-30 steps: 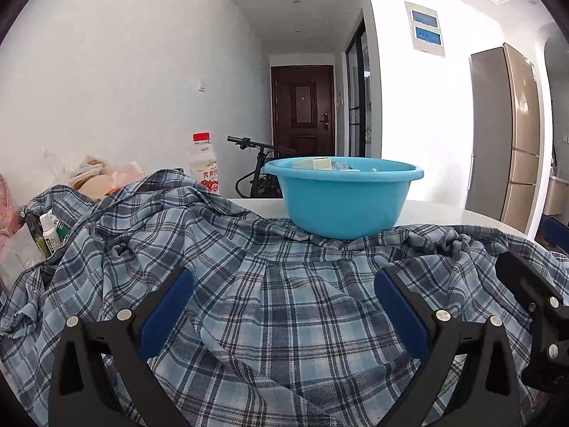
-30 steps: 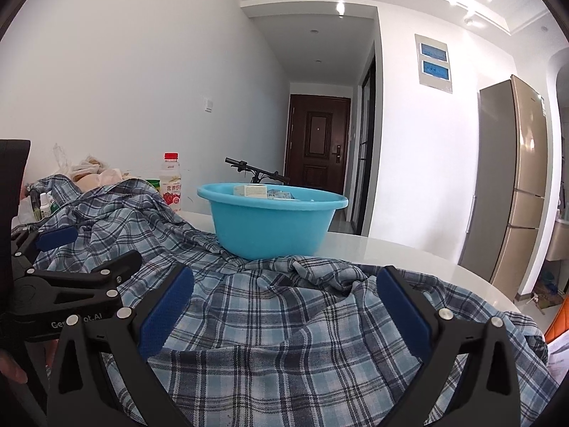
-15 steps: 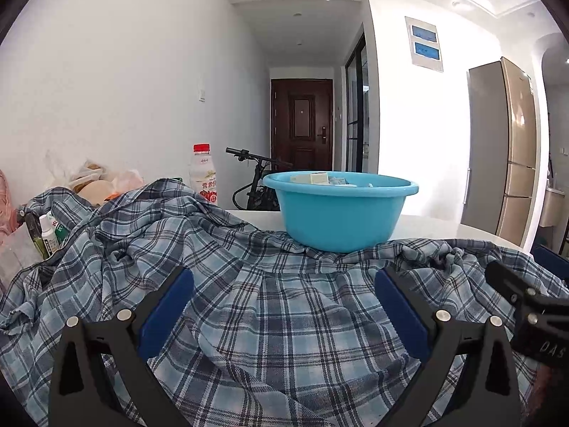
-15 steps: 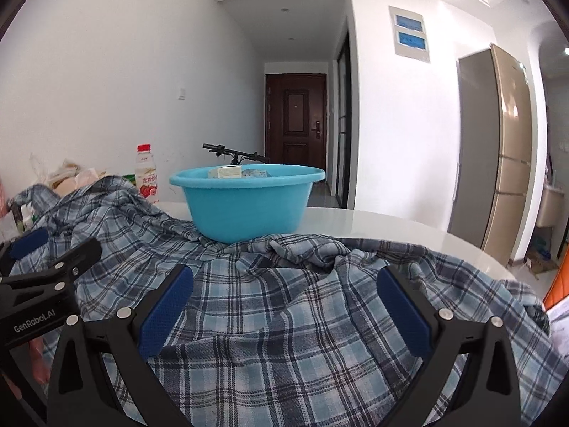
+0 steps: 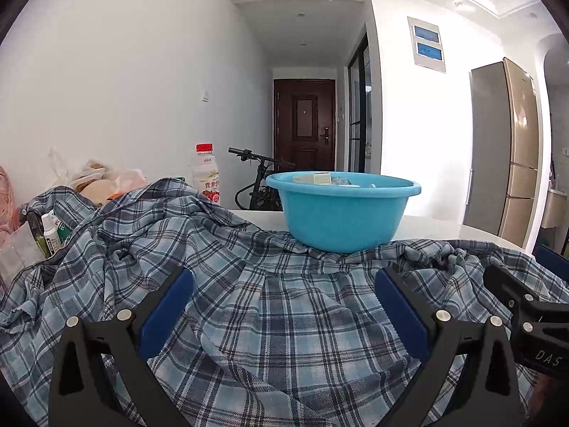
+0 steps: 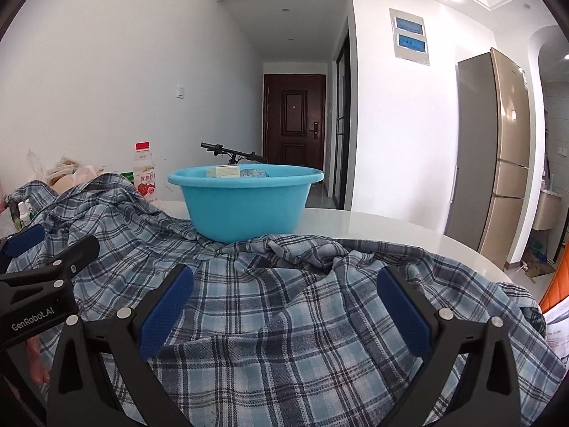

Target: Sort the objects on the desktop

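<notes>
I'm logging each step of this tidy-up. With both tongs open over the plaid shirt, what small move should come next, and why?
Probably lower the left tongs and right tongs onto the plaid shirt and pinch it. It sprawls crumpled over the table against the blue basin, and neither holds anything.

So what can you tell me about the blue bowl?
The bowl is a round, bright blue basin that looks like plastic, with a rolled rim and sides that narrow toward the bottom. It stands upright on the white table, at the far edge of the crumpled checked shirt, which bunches against its base. Small boxes poke up above the rim. Neither gripper touches it.
</notes>
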Tool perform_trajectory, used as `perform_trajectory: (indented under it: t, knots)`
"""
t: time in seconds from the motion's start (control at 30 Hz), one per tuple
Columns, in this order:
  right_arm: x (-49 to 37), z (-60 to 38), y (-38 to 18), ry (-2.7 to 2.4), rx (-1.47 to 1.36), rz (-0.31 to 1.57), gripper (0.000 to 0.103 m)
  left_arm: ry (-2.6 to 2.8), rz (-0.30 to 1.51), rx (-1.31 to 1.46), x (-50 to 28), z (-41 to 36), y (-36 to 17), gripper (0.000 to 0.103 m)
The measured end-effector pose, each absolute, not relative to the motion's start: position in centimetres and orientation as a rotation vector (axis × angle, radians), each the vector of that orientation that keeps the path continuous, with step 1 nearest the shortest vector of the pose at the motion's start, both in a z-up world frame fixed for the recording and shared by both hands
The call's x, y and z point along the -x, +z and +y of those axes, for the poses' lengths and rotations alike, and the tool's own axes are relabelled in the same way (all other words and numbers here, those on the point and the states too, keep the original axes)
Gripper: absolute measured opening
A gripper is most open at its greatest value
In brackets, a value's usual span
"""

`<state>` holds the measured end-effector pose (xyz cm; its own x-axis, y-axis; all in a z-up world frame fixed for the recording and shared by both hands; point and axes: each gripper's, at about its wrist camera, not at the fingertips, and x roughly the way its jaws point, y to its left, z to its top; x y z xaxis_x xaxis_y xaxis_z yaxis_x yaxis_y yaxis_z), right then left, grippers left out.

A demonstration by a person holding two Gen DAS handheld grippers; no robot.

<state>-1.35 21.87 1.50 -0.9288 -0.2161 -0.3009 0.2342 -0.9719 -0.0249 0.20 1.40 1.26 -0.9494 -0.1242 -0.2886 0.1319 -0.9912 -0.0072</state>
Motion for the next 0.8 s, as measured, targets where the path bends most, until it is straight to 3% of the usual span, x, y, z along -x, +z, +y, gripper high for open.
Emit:
perform_trajectory:
  t: [0.8]
  knots:
    - [1.42,22.34,1.58,-2.891,-0.445,0.060,0.102,-2.987,0.035,-0.439,-0.23,1.43,1.18,0.103]
